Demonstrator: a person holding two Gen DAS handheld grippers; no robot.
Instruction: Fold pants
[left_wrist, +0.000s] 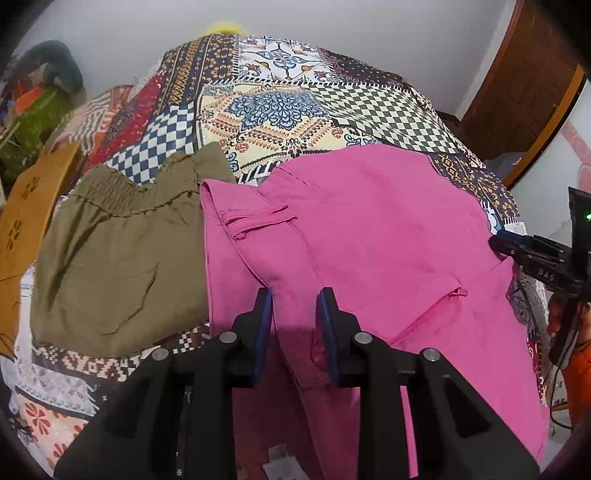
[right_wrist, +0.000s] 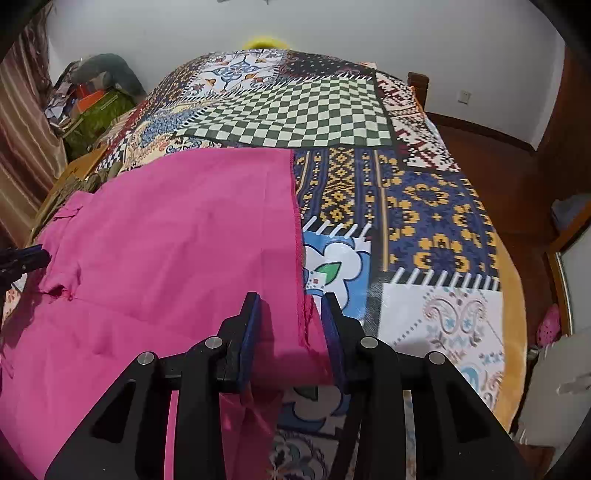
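Pink fabric sits between both my grippers: my left gripper (left_wrist: 294, 295) stands narrowly parted over the waist end, my right gripper (right_wrist: 290, 301) astride the frayed hem. One pair of pink pants (left_wrist: 369, 229) lies on the patchwork bedspread (right_wrist: 424, 206), touching one olive pair (left_wrist: 118, 258).

We see both views evenly and softly lit, with no glare. Faint shadows fall beneath the gripper fingers onto the pink pants (left_wrist: 369, 236). Fisheye distortion bows the patchwork bedspread (right_wrist: 424, 206) into a dome; dark vignetting rings the corners, and the edges look slightly soft.
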